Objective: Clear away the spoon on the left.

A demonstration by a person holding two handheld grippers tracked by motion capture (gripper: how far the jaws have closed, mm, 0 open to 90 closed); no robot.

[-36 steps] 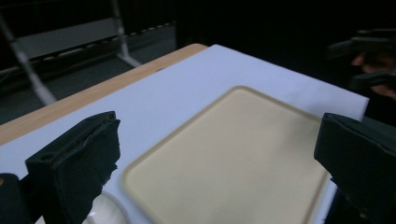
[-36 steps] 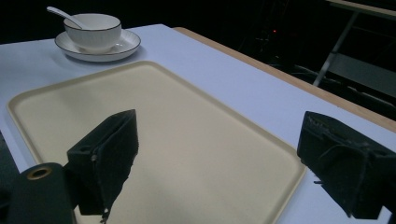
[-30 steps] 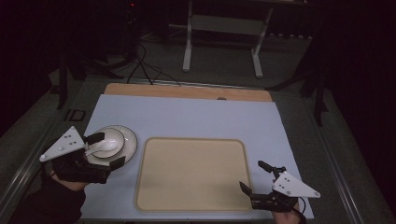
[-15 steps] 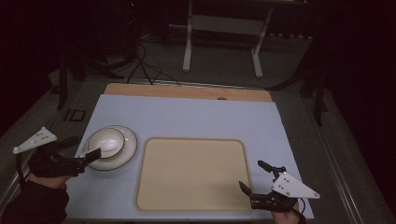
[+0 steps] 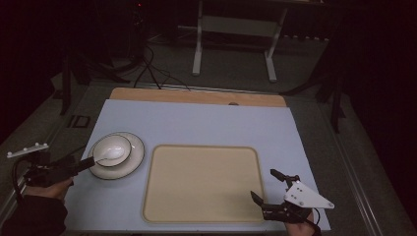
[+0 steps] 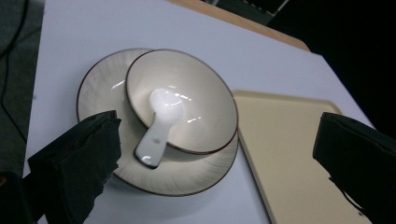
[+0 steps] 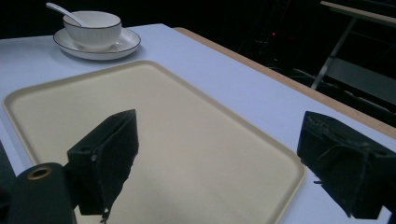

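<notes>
The right claw (image 5: 269,186) sits nearest, at the tray's (image 5: 201,182) near right corner, jaws spread wide and holding nothing. The left claw (image 5: 81,164), also gaping empty, seems to stop just short of the plate (image 5: 136,152). On that plate stands the bowl (image 5: 122,143) with a white spoon (image 5: 109,155) inside, left on the worktop (image 5: 206,123).

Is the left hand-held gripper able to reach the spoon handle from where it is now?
Probably yes. The left hand-held gripper is open and faces the spoon, whose handle sticks out over the bowl rim toward it. Nothing lies between them; the plate sits lower.
</notes>
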